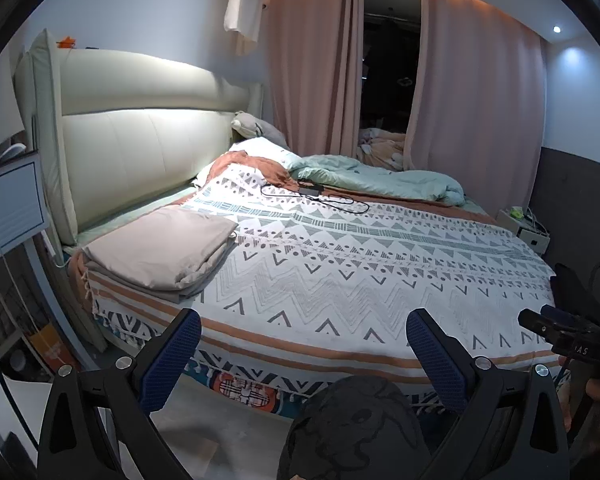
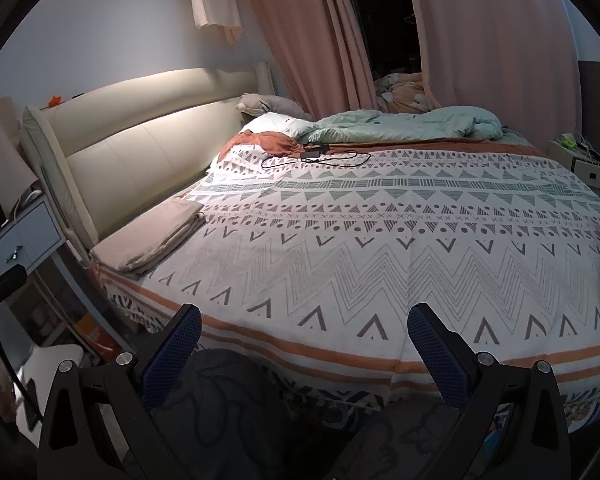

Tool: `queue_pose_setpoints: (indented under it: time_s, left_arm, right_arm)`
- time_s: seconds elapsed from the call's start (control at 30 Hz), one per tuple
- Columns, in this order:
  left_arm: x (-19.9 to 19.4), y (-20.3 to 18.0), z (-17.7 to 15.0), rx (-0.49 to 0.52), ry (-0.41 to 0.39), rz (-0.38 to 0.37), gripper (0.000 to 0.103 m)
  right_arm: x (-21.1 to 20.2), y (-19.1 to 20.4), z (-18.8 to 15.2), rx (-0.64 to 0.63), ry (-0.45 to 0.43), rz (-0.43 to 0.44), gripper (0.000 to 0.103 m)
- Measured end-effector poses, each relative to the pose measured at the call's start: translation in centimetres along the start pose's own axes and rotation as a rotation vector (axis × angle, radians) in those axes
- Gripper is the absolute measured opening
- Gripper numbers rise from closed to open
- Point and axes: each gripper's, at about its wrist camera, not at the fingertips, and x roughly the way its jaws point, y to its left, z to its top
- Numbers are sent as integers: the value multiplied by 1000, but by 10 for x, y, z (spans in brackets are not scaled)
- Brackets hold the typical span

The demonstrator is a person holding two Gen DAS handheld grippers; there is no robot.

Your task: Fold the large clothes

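Note:
A folded beige cloth [image 1: 160,252] lies on the patterned bedspread [image 1: 340,264] near the headboard, at the left; it also shows in the right wrist view [image 2: 148,240]. My left gripper [image 1: 304,360] is open and empty, held off the near edge of the bed. My right gripper [image 2: 304,356] is open and empty, also off the near edge above the bedspread [image 2: 380,248]. A dark printed garment [image 1: 352,428] sits below the grippers at the bed's foot; it also shows in the right wrist view [image 2: 228,412].
A black charger with cable [image 1: 312,194] lies mid-bed. A green duvet [image 1: 380,176] is bunched at the far side. A padded headboard [image 1: 140,128] is at left, a nightstand [image 1: 12,208] beside it. Pink curtains [image 1: 312,60] hang behind. The other gripper [image 1: 560,332] shows at right.

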Motion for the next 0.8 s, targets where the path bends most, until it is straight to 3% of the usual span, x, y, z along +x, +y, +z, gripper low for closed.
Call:
queue_pose_setpoints:
  time_s: [0.8]
  left_arm:
    - [-15,-15,1,33,4,-21,103]
  right_arm:
    - [-18,2,-5,29,-16,3,103]
